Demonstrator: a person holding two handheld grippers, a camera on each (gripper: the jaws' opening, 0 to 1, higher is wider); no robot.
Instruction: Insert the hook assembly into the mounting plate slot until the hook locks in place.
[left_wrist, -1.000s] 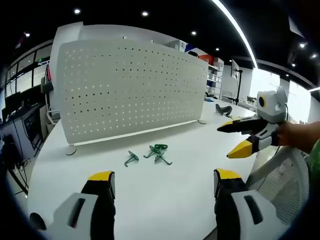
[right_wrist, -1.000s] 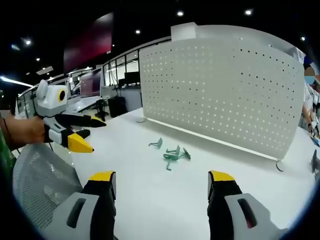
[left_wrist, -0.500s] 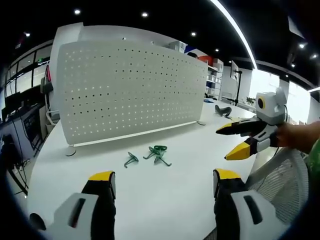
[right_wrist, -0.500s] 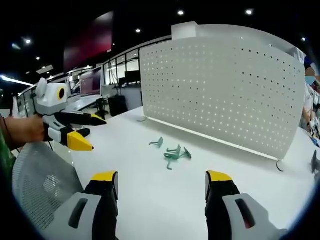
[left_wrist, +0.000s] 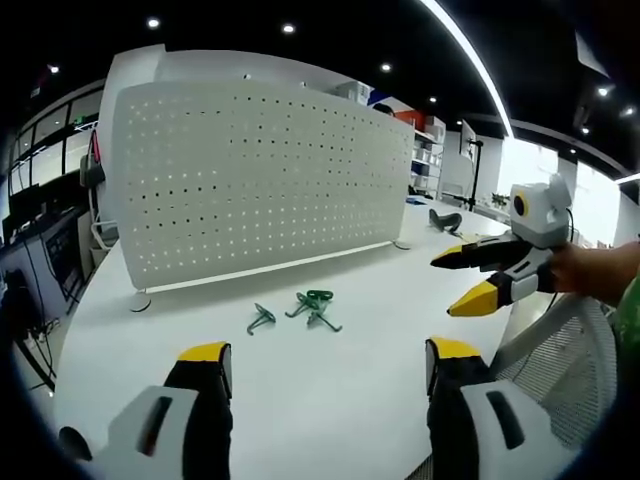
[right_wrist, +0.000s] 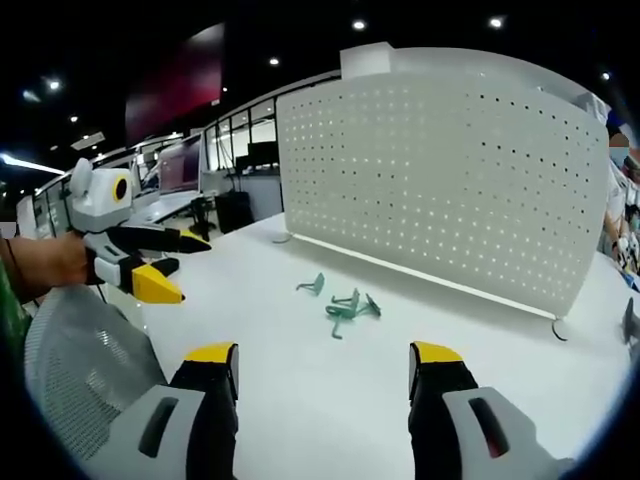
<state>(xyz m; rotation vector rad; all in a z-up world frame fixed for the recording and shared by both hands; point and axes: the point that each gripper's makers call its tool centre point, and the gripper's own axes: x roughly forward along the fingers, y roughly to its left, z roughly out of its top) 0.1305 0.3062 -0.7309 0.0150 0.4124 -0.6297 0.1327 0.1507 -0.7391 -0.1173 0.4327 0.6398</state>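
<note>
Left gripper view: both claws (left_wrist: 325, 365) (right_wrist: 322, 360) gape empty; several green hooks (left_wrist: 300, 311), one pegboard (left_wrist: 260, 180).

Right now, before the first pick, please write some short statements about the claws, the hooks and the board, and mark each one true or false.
1. The small green plastic hooks lie on the white table. True.
2. The left claw grips a hook. False: it is open and empty.
3. The white perforated metal board stands upright behind the hooks. True.
4. A hook already hangs on the board. False: none hangs there.
5. The right claw is open. True.
</note>
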